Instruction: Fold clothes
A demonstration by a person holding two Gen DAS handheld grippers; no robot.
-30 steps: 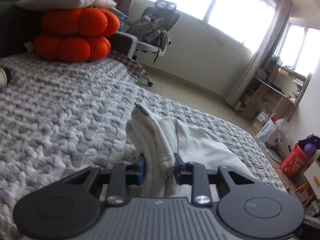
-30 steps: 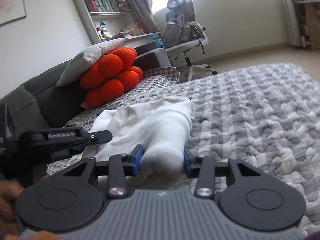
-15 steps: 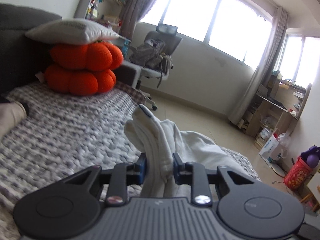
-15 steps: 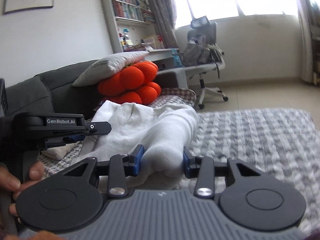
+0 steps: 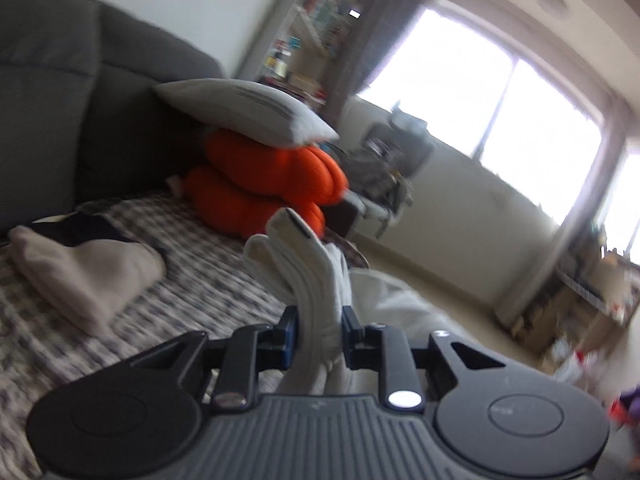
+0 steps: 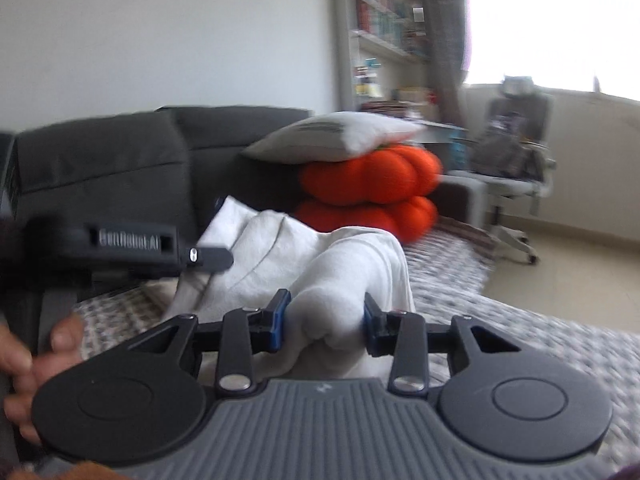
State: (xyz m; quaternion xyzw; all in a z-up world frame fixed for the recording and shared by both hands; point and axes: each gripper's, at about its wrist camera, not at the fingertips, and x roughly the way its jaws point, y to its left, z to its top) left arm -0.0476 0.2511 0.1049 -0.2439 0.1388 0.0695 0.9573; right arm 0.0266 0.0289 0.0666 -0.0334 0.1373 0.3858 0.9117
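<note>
Left gripper (image 5: 319, 334), black with blue finger pads, is clenched on a bunched ribbed edge of the white knitted garment (image 5: 308, 272), which rises upright between its fingers and trails off to the right and away from the camera. Right gripper (image 6: 325, 320), of the same build, is clamped around a thick rounded fold of the same white garment (image 6: 352, 276); from the right wrist view the cloth spans between the two tools and is held up above the grey-and-white textured bed cover (image 6: 500, 320). In that view the left tool appears at the left edge, gripped by a person's hand (image 6: 36, 360). A folded beige garment (image 5: 88, 268) lies on the bed cover at left, apart from the held cloth. Behind stand two stacked orange plush cushions (image 5: 272, 184) topped by a grey-white pillow (image 5: 244, 116), set against a dark grey upholstered headboard (image 5: 80, 120). Both views are motion-blurred.
</note>
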